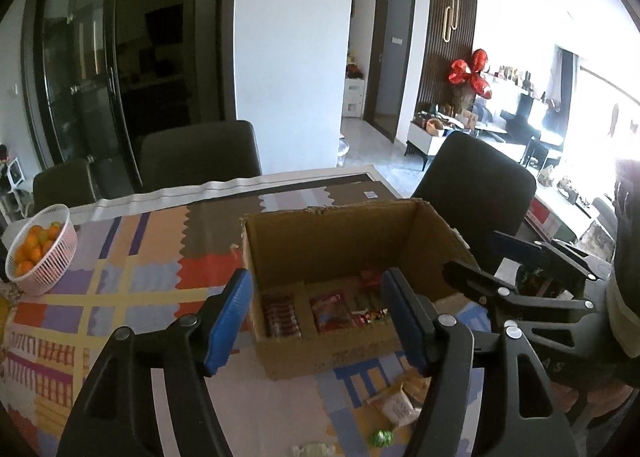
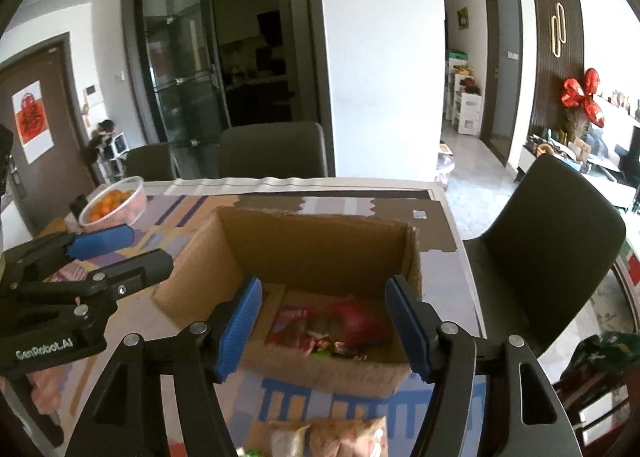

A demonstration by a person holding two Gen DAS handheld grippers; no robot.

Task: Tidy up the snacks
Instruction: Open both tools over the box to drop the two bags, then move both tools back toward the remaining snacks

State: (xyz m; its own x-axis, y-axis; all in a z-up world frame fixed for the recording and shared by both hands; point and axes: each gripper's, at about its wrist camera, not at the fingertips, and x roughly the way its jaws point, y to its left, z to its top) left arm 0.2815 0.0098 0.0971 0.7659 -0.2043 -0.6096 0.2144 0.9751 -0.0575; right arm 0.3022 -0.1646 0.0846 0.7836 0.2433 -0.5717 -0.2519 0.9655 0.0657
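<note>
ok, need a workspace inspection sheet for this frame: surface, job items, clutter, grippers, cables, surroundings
surface: table under a colourful patchwork cloth.
job's things: open cardboard box holding red snack packs and wrapped candies; loose snack packets on the cloth in front of the box.
clutter: white basket of oranges at the far left of the table.
grippers: left gripper and right gripper both open, nothing between the pads, aimed at the box.
cables: nothing seen.
surroundings: dark chairs, glass doors, red balloon.
</note>
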